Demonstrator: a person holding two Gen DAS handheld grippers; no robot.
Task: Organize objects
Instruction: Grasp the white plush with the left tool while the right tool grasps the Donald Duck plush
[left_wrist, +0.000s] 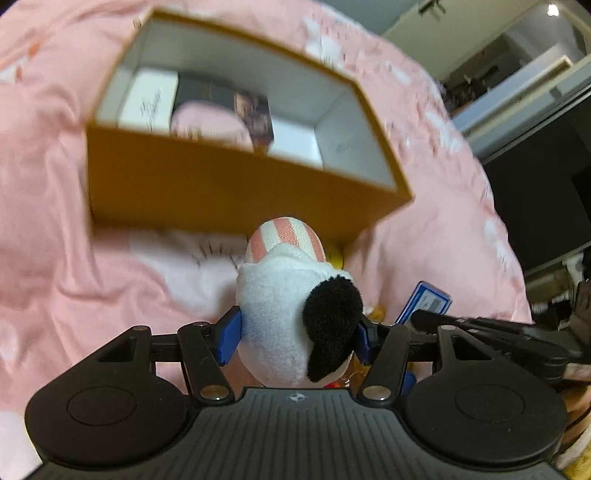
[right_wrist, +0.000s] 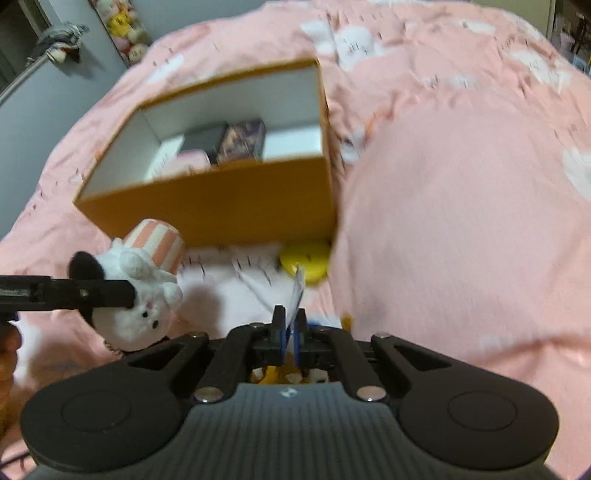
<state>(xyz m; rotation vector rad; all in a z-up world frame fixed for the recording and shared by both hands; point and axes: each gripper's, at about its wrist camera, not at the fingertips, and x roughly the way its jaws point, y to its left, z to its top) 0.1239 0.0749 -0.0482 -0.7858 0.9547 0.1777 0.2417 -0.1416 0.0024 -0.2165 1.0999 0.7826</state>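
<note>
Fingers of the left gripper (left_wrist: 299, 332) are squeezing a white plush toy with a striped pink hat (left_wrist: 291, 314), at six o'clock from the open orange cardboard box (left_wrist: 236, 184); the right gripper (right_wrist: 290, 325) is pinching a thin blue-edged card (right_wrist: 297, 295).

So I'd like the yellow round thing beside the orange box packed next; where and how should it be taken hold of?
Grip the yellow round thing across its exposed near edge, coming from above on the side away from the orange box, whose wall stands against its far side. What it is, blur hides.
</note>
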